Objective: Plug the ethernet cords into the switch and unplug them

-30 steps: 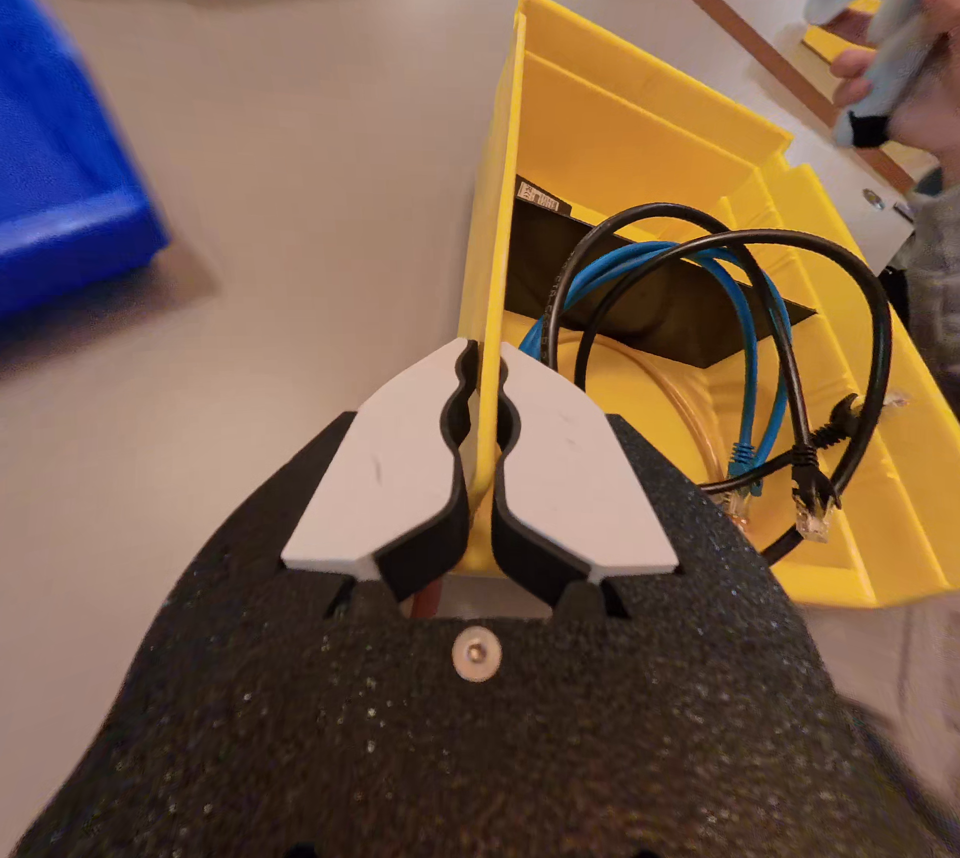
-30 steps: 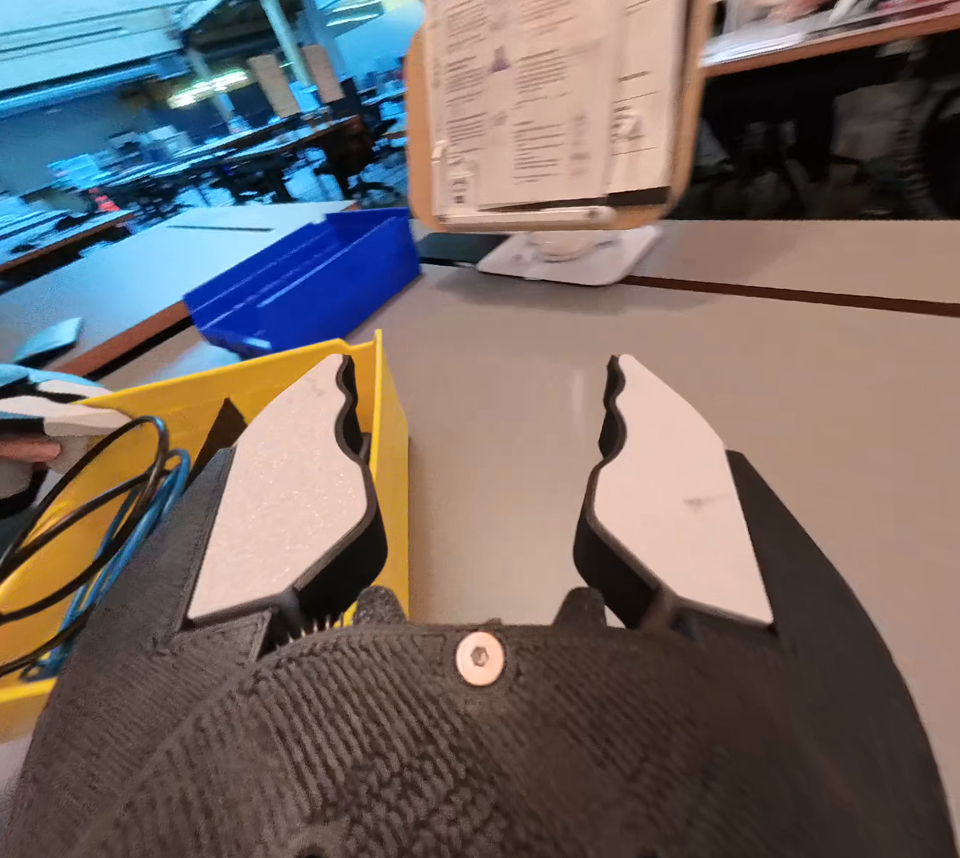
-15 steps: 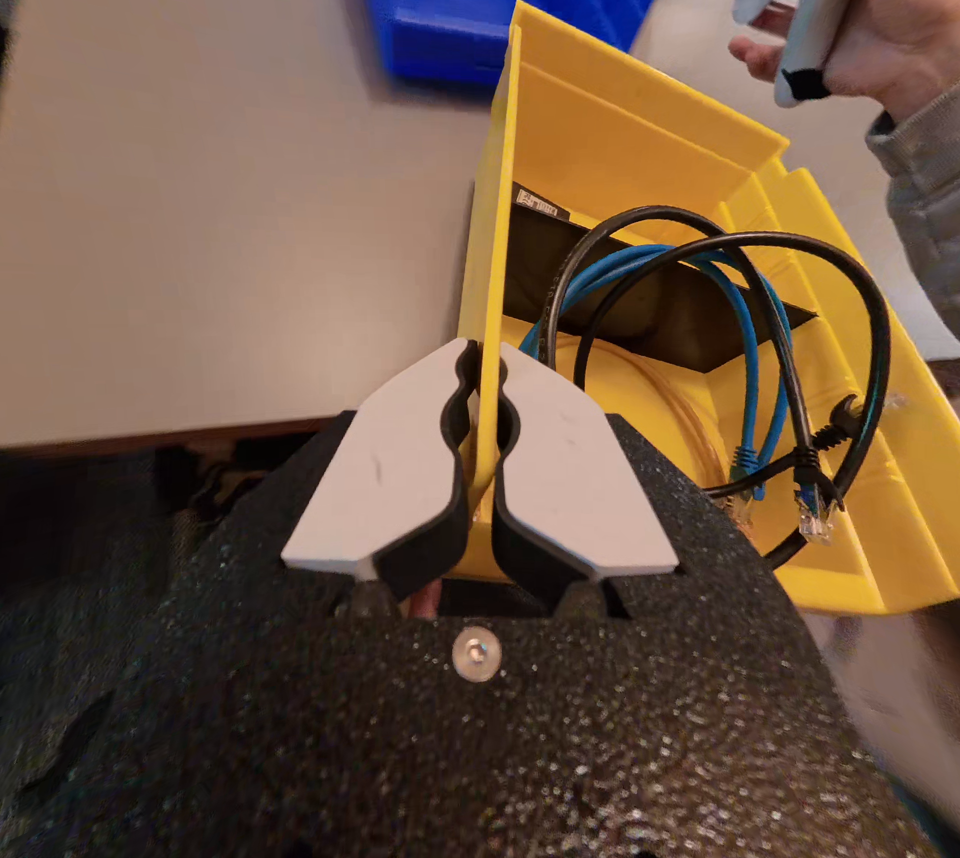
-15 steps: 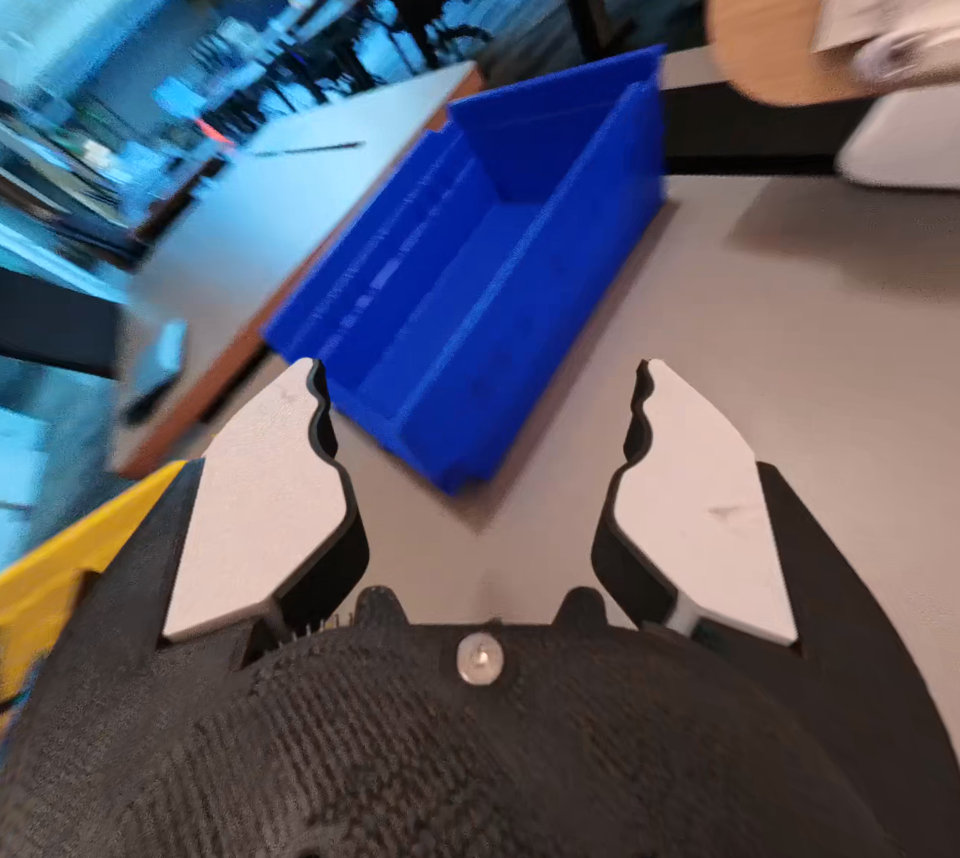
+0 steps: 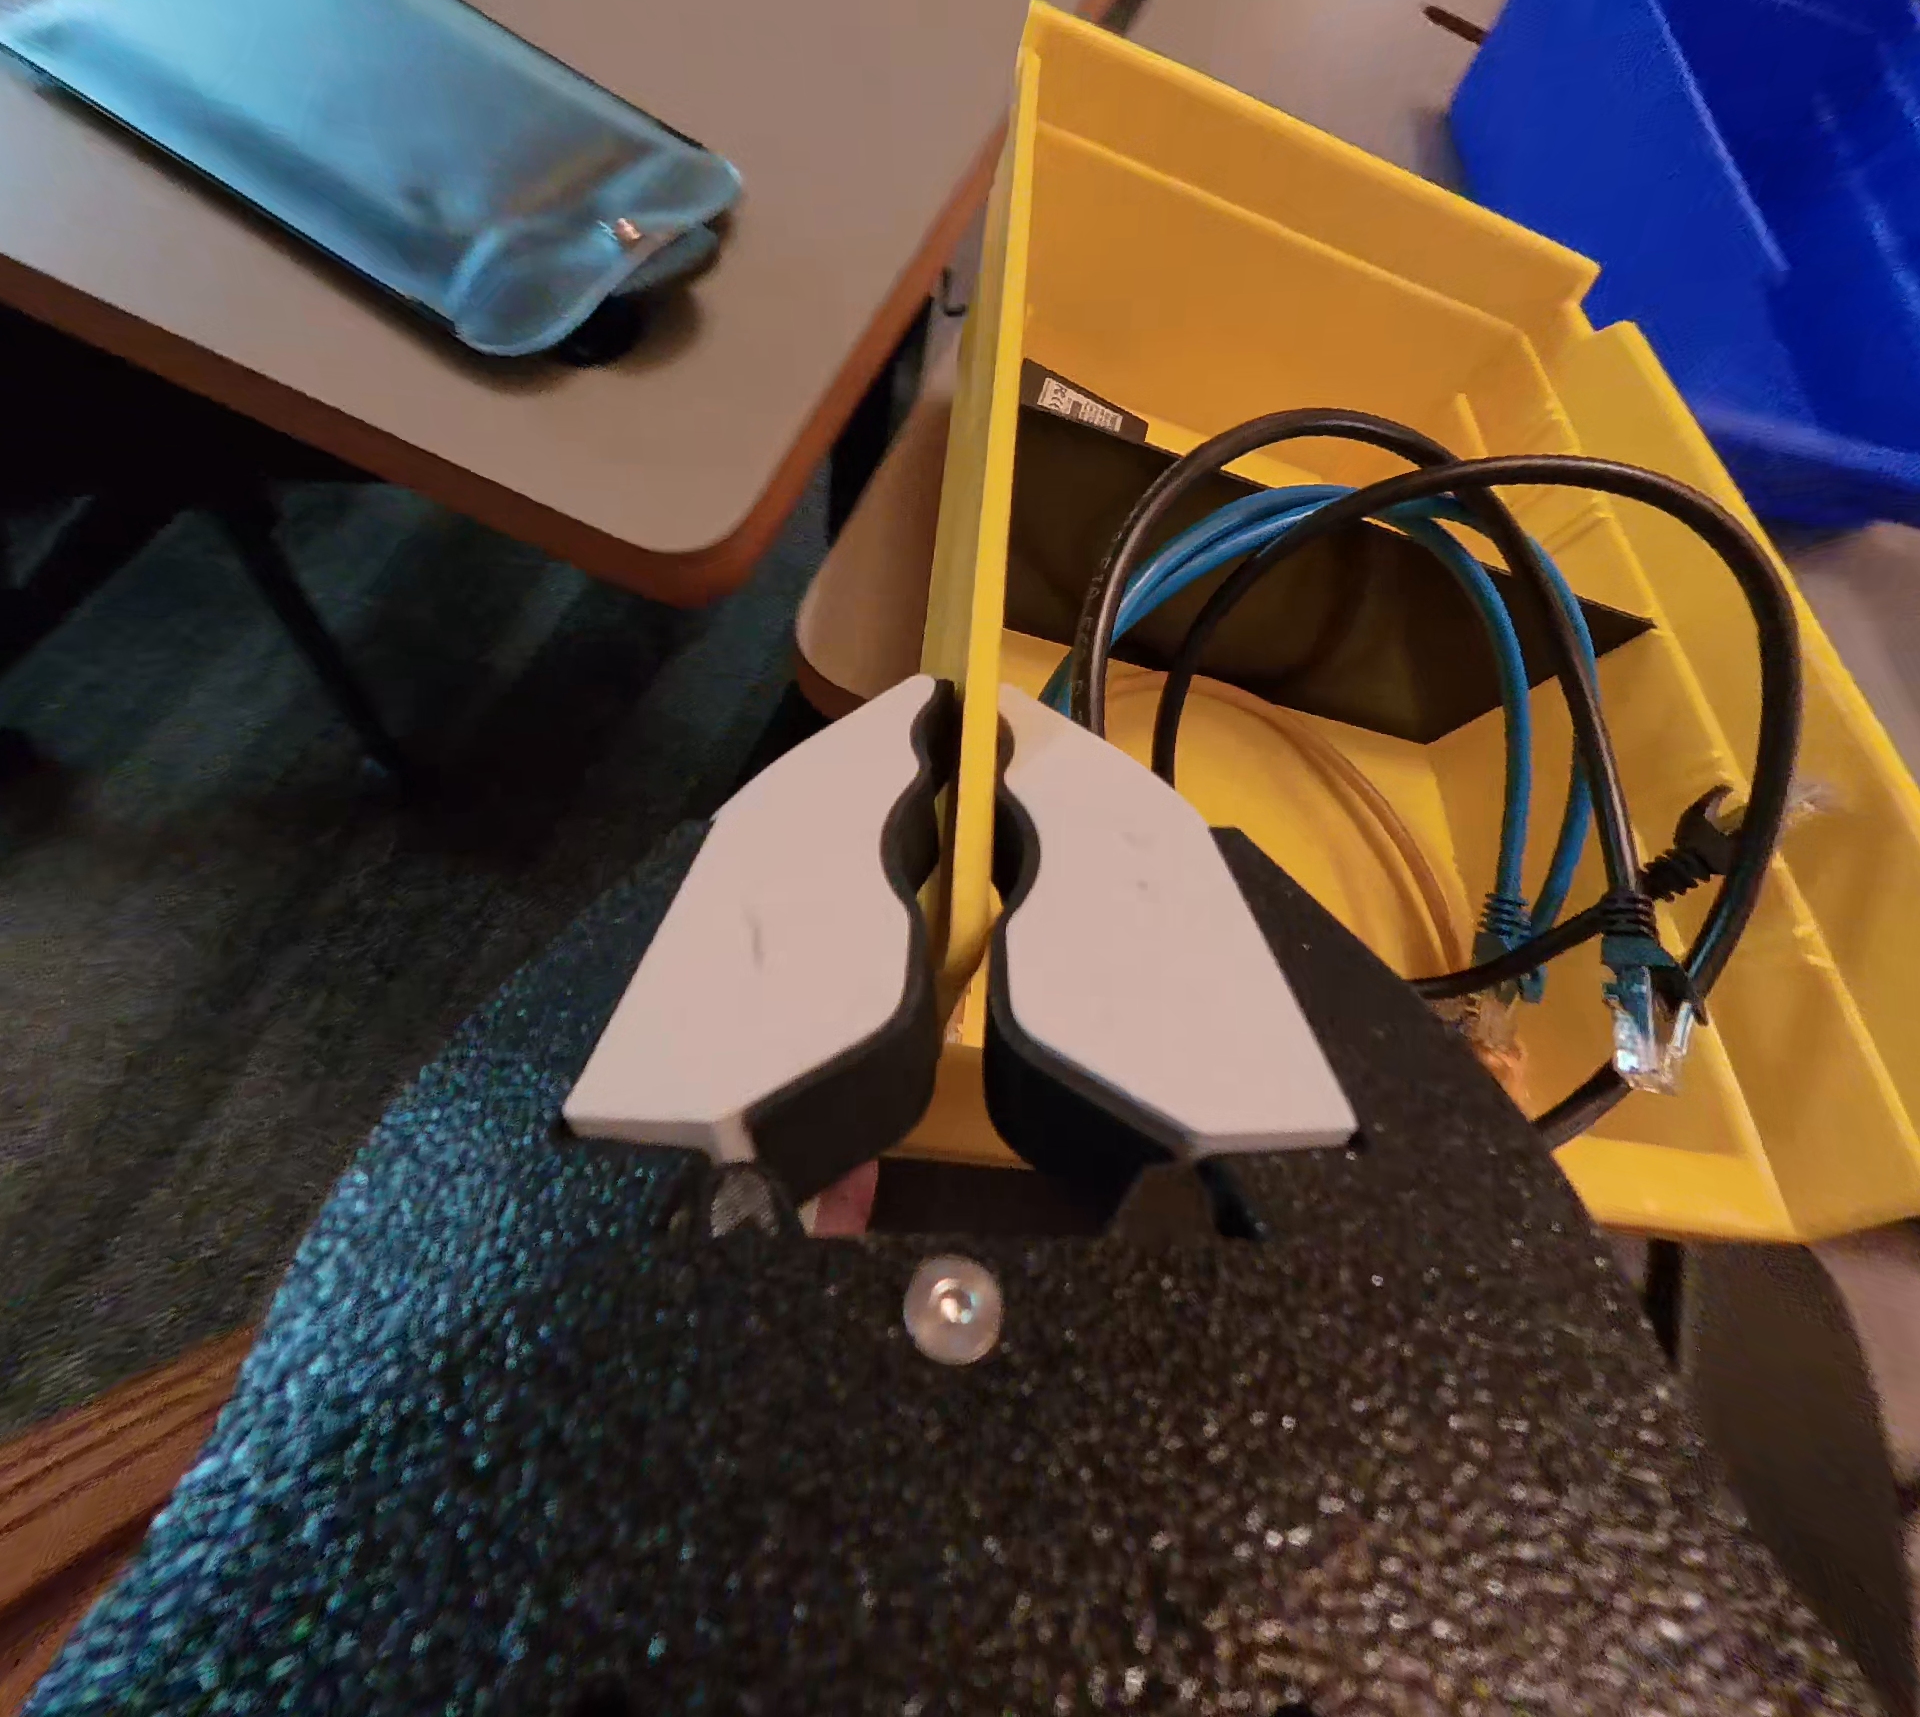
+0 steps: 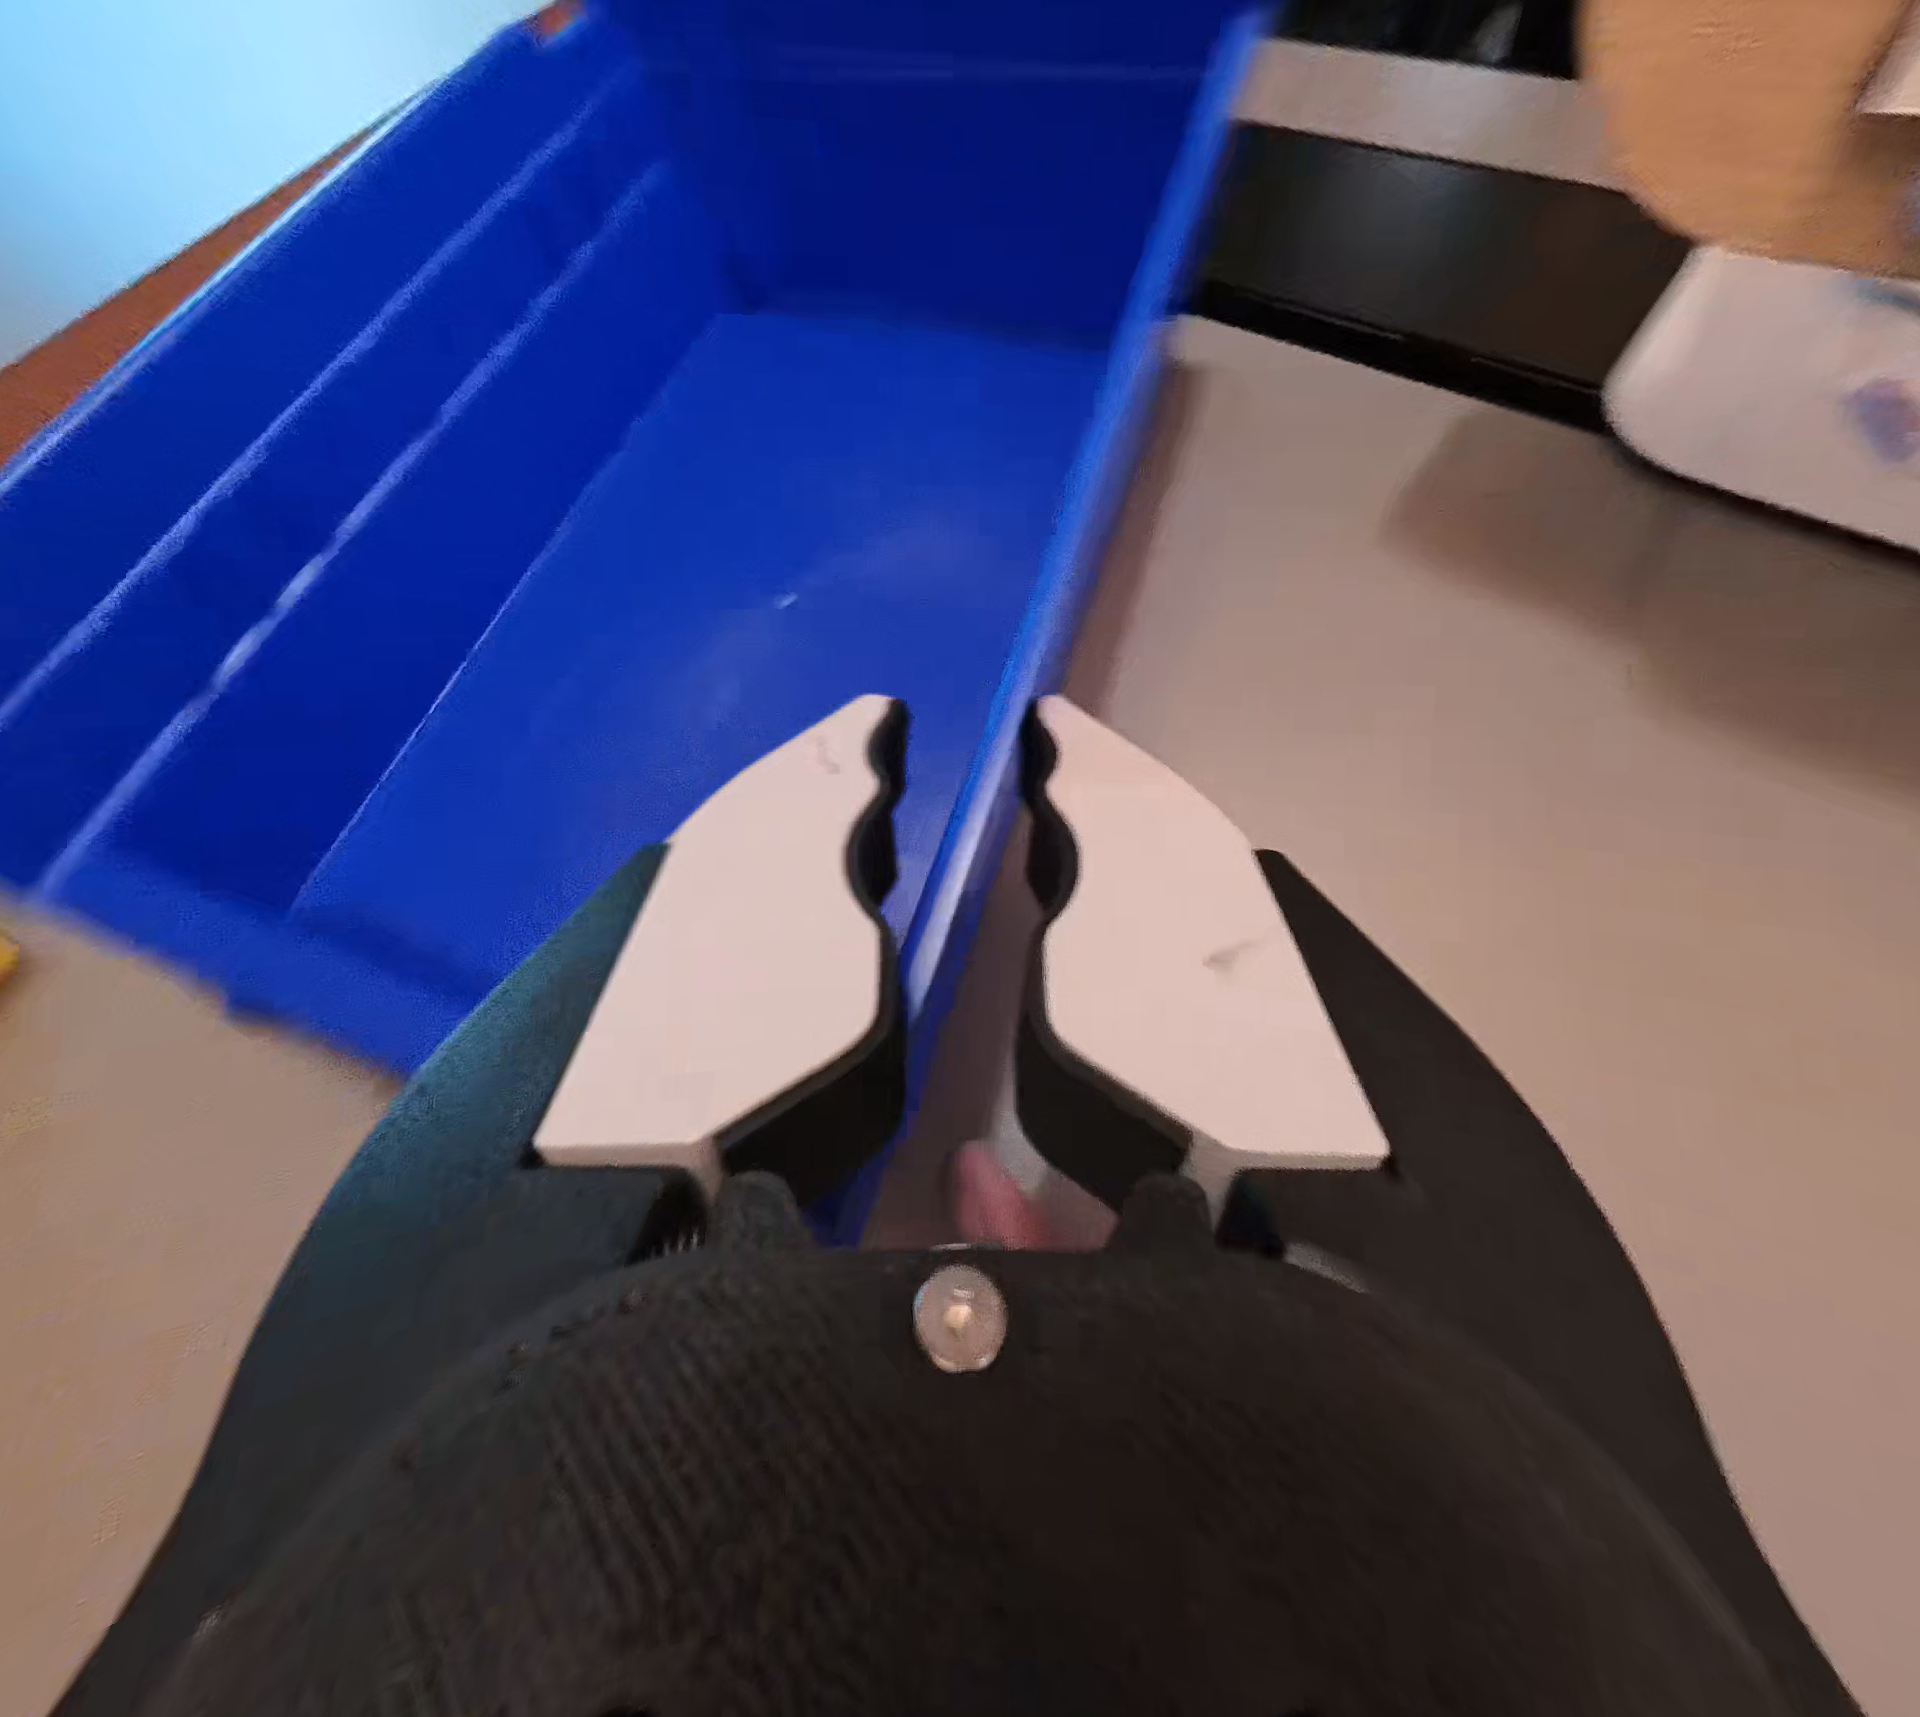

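Grey desks, bins only. Left gripper (image 5: 975,722) clamps yellow bin (image 5: 1288,233) wall; cords (image 5: 1496,711) and switch (image 5: 1299,628) inside (unplugged). Right gripper (image 6: 961,711) straddles blue bin (image 6: 727,379) wall, jaws not quite closed. Setup step; next: set bins down, pull switch out.

Black switch (image 5: 1320,618) lies flat on the floor of the yellow bin (image 5: 1299,285), toward its far end, partly hidden under looped cords. Blue ethernet cords (image 5: 1517,732) and black ethernet cords (image 5: 1756,628) arch over it, unplugged, clear plugs (image 5: 1652,1039) resting near the bin's near end.
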A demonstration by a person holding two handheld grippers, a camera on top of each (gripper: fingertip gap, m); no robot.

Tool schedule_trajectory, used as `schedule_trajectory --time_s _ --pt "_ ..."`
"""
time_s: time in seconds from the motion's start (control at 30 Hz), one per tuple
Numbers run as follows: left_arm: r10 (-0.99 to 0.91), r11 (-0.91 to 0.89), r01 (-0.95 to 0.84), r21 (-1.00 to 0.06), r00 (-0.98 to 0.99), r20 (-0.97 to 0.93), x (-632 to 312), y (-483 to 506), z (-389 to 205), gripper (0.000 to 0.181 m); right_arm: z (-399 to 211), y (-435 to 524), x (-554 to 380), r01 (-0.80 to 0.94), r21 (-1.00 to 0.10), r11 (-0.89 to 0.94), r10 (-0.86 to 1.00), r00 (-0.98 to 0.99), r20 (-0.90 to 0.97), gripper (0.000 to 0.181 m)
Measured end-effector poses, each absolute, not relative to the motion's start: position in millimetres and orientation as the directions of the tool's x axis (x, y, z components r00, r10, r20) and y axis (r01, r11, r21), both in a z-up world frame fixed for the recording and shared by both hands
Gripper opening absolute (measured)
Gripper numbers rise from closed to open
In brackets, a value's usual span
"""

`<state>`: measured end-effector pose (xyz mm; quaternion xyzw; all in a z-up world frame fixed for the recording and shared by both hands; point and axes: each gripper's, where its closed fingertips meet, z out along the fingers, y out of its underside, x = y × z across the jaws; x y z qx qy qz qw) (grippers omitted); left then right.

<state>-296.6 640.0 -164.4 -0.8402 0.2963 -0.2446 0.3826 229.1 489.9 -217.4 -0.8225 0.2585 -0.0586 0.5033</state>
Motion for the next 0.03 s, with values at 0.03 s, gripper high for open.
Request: schedule_trajectory --time_s 0.03 --pt "-0.678 -0.518 -0.309 -0.797 0.717 0.162 -295.8 646.8 -162.3 0.002 -216.2 479.2 236.5 -0.38 -0.856 -0.351 -0.494 0.852 -0.176 0.011"
